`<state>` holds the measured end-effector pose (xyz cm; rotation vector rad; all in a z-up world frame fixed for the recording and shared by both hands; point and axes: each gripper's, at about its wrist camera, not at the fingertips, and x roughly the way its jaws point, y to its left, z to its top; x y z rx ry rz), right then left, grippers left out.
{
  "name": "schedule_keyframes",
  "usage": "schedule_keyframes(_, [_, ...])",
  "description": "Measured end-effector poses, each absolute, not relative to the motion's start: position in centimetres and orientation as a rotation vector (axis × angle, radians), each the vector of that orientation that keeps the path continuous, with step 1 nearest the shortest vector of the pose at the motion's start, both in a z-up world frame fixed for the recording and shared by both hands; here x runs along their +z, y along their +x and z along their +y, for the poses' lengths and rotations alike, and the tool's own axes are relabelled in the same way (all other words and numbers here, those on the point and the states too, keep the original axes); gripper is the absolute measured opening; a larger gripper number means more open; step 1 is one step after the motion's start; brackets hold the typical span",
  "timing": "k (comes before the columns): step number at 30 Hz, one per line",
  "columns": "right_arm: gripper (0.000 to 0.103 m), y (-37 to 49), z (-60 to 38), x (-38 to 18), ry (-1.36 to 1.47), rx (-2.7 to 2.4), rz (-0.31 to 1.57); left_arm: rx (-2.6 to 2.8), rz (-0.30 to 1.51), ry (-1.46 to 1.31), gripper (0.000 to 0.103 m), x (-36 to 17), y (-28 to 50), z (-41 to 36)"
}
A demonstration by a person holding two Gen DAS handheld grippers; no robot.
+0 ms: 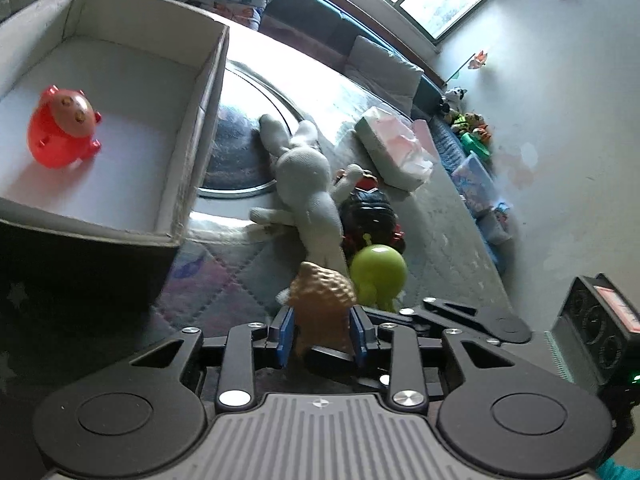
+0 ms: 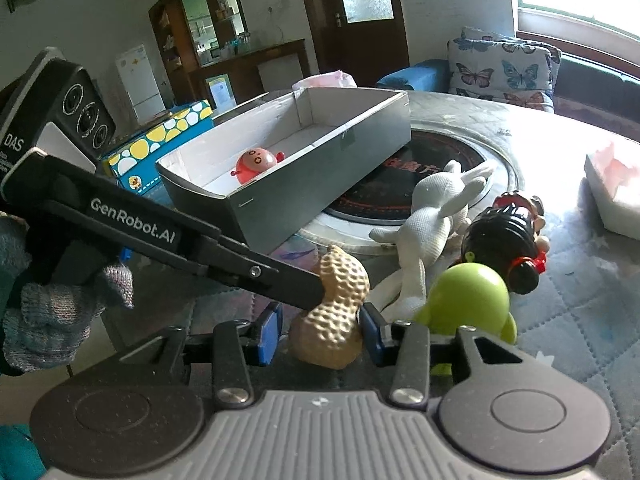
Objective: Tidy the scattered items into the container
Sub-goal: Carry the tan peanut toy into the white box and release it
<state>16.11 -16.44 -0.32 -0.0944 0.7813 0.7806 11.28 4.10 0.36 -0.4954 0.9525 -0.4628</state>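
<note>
A tan peanut toy [image 1: 322, 300] [image 2: 334, 308] stands on the quilted table. My left gripper [image 1: 322, 334] has its blue pads on both sides of the peanut and is shut on it. My right gripper [image 2: 320, 336] straddles the same peanut with gaps at its pads, open. The left gripper [image 2: 316, 292] reaches in from the left in the right wrist view. The grey cardboard box [image 1: 200, 120] [image 2: 320, 184] holds a red round toy [image 1: 60, 132] [image 2: 256, 164]. A white plush rabbit [image 1: 304, 176] [image 2: 432, 208], a green figure [image 1: 378, 272] [image 2: 468, 300] and a black-haired doll [image 1: 370, 212] [image 2: 508, 244] lie beside the peanut.
A round metal-rimmed hotplate [image 1: 240, 152] [image 2: 420, 196] sits in the table's middle, partly under the box. A tissue pack [image 1: 396, 148] [image 2: 612, 196] lies at the right. A spotted blue box [image 2: 160, 148] stands behind the container. Butterfly cushions [image 2: 500, 68] lie beyond the table.
</note>
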Motion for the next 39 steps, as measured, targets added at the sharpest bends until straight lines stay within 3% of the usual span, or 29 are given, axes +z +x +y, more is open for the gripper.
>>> schedule_keyframes(6, [0.039, 15.8, -16.4, -0.1, -0.087, 0.763, 0.772, -0.459, 0.916, -0.498, 0.034, 1.0, 10.6, 4.2])
schedule_keyframes(21, [0.039, 19.4, -9.6, 5.9, -0.120, 0.840, 0.545, -0.328, 0.681, -0.399, 0.031, 8.9, 12.3, 10.3])
schedule_keyframes(39, [0.039, 30.4, -0.7, 0.9, -0.162, 0.833, 0.744, -0.268, 0.877, -0.522, 0.032, 2.8, 23.4, 17.5])
